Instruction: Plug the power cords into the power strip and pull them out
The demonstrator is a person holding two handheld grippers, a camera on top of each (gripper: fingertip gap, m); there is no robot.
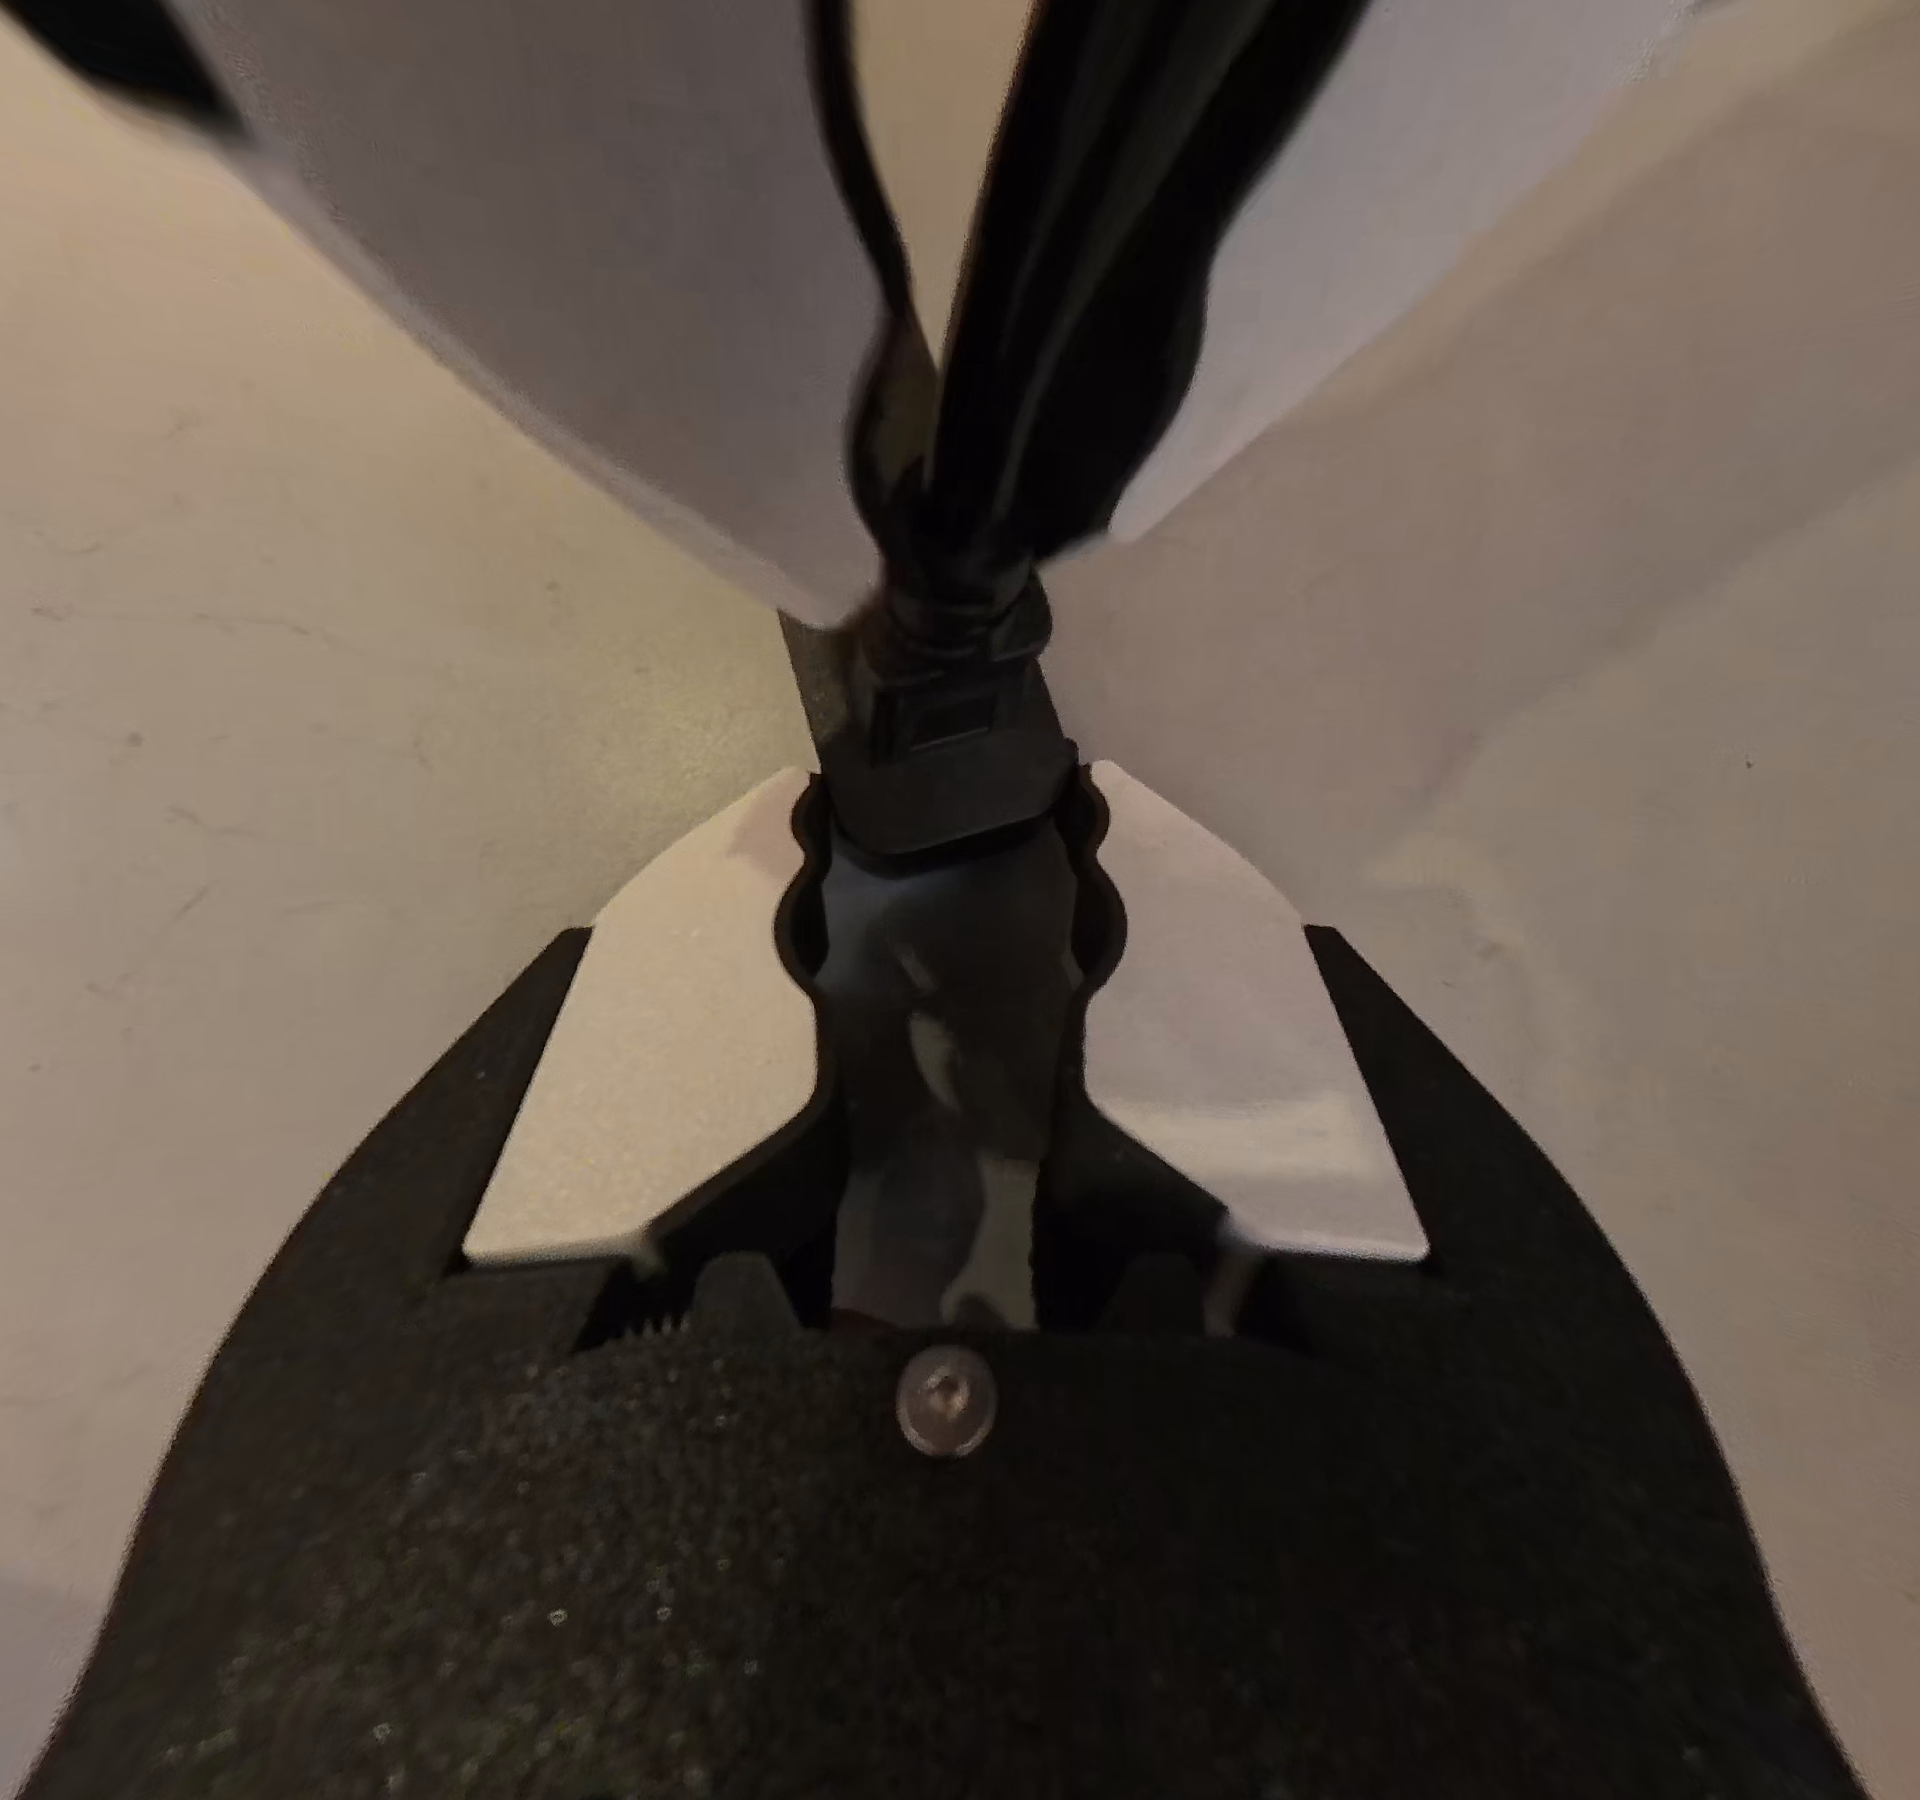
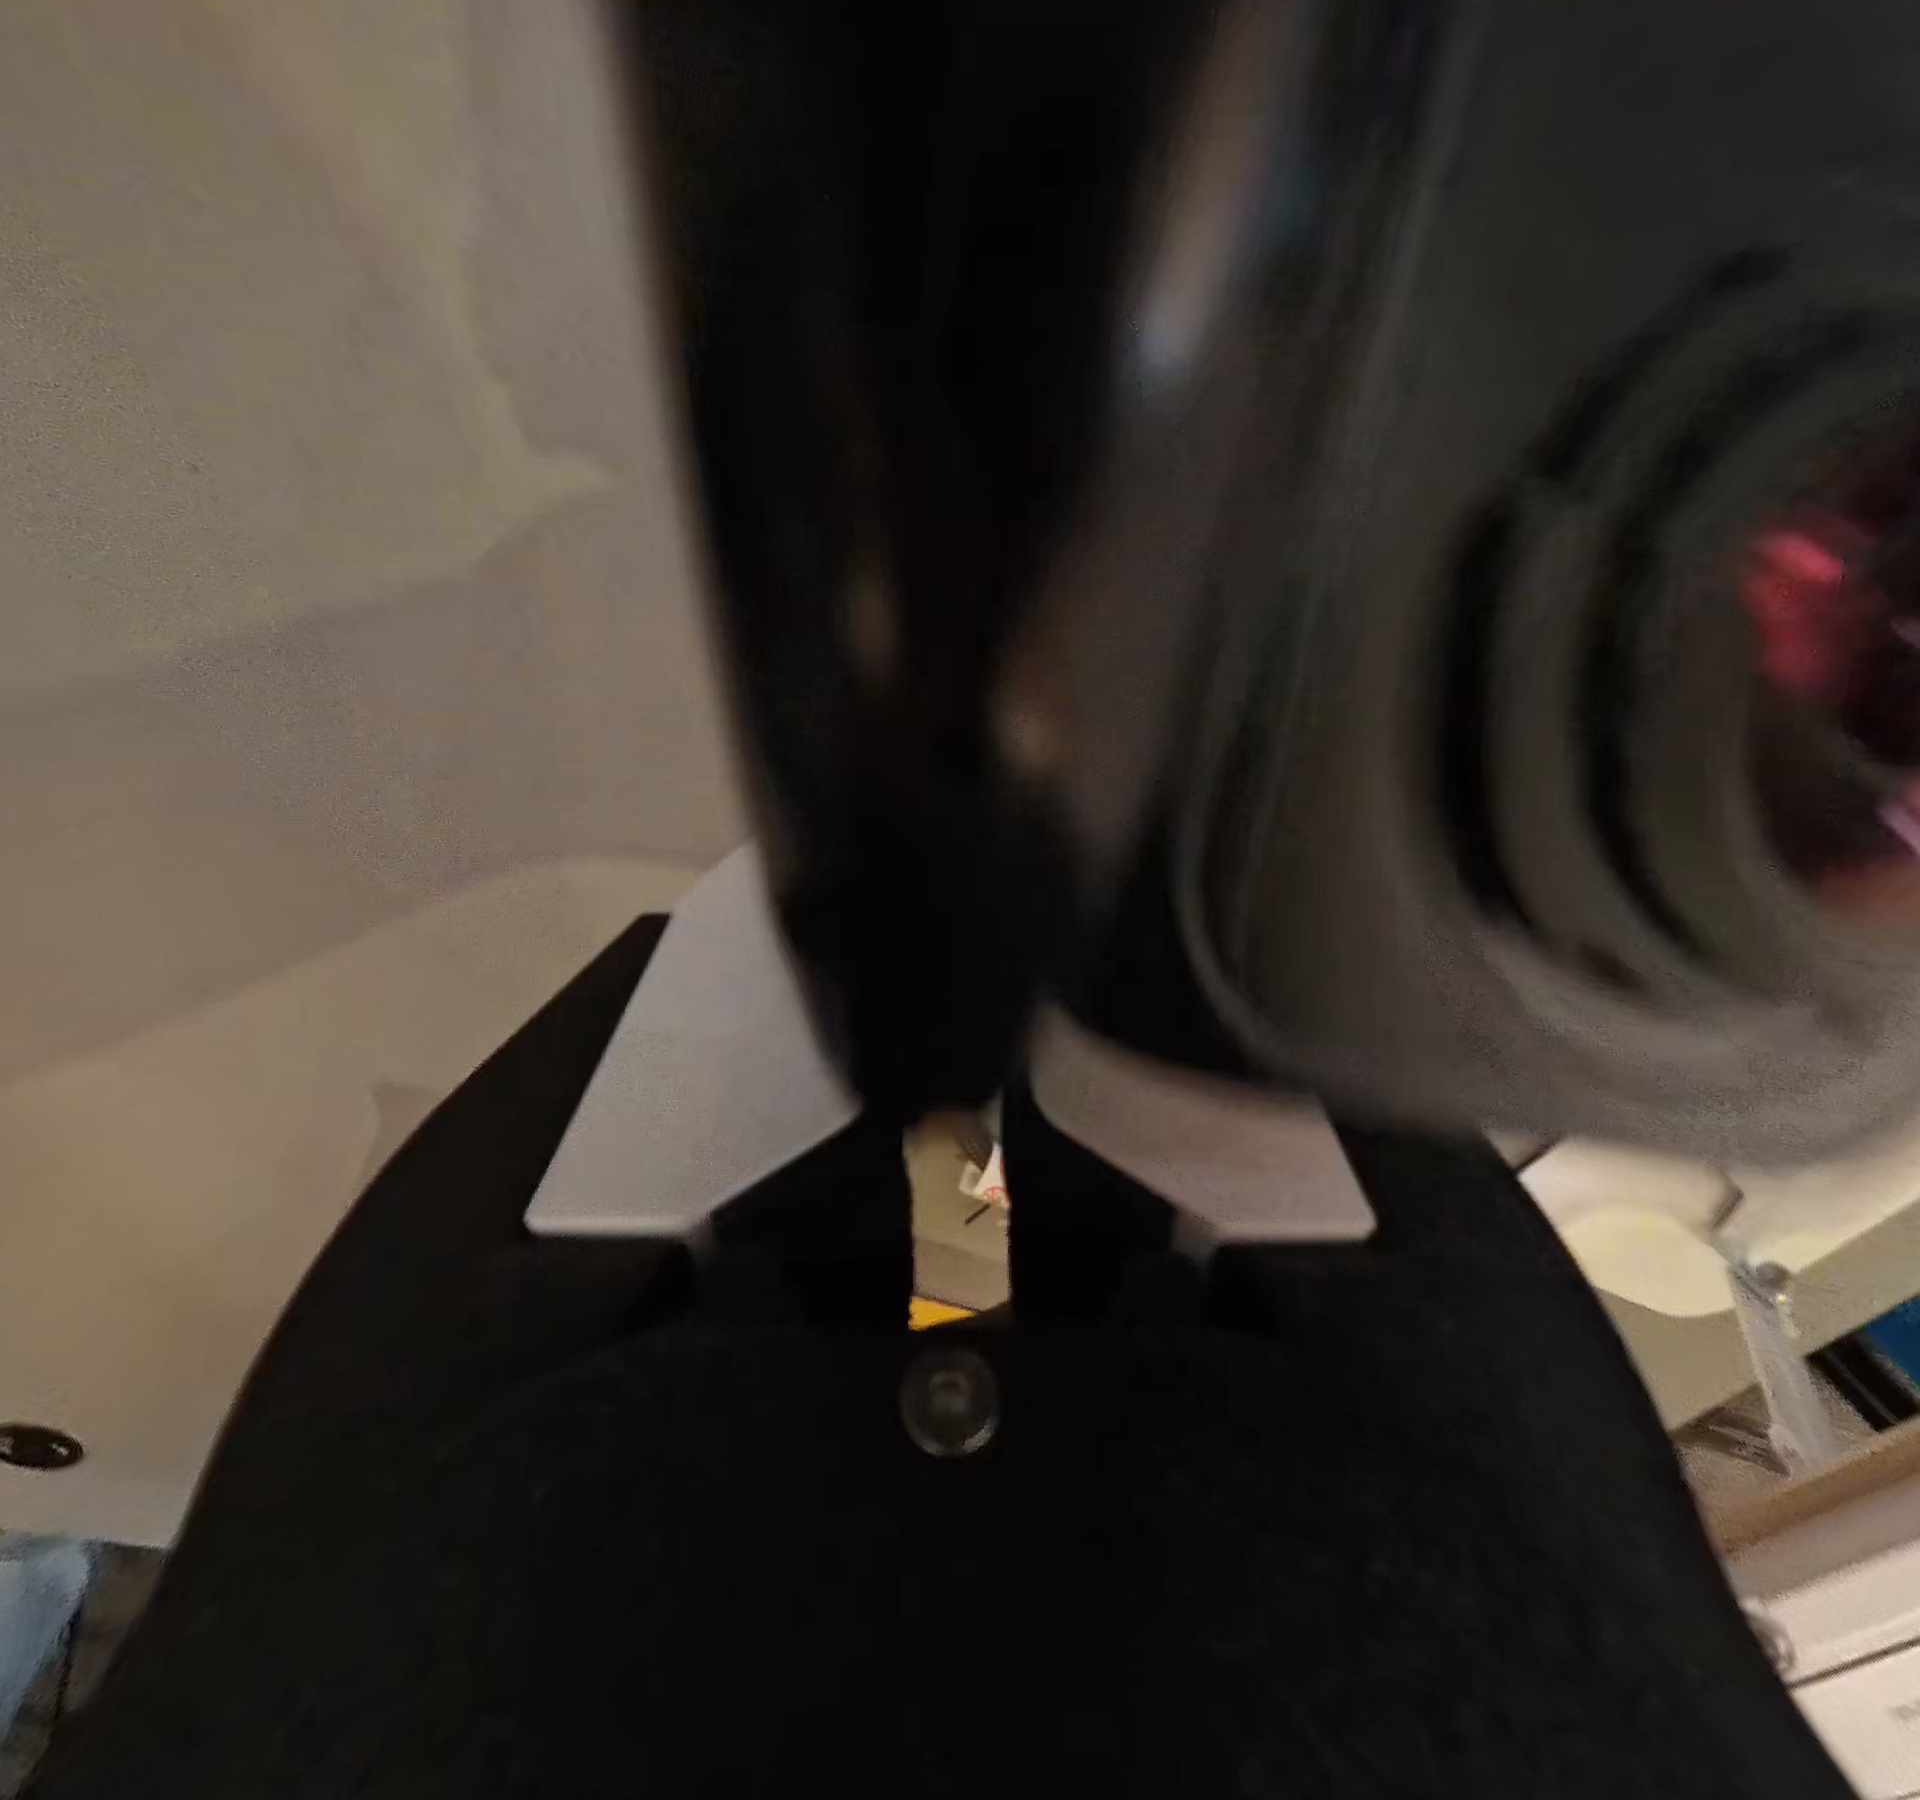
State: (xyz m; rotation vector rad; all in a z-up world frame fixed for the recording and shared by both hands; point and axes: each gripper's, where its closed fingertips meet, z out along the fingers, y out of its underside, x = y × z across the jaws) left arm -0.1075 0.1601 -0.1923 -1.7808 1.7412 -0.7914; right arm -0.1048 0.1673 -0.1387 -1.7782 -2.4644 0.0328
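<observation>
In the left wrist view my left gripper (image 1: pixel 945 794) is shut on a black power plug (image 1: pixel 940 742), held over the cream table (image 1: pixel 312 711). The plug's black cord (image 1: pixel 1122 244) runs up and away from it. My right gripper (image 1: pixel 961 587) comes in from the top, facing the left one. Its white fingers (image 1: pixel 520 244) are closed on the cord just beyond the plug. In the right wrist view my right gripper (image 2: pixel 925 1023) is shut on the same black cord (image 2: pixel 883 503), which is blurred and fills the centre. No power strip is in view.
The left gripper's round camera lens (image 2: pixel 1662 711) looms blurred at the right of the right wrist view, very close. White items and a wooden edge (image 2: pixel 1818 1480) lie at the lower right. A thinner black cord loop (image 1: pixel 857 192) hangs beside the main cord.
</observation>
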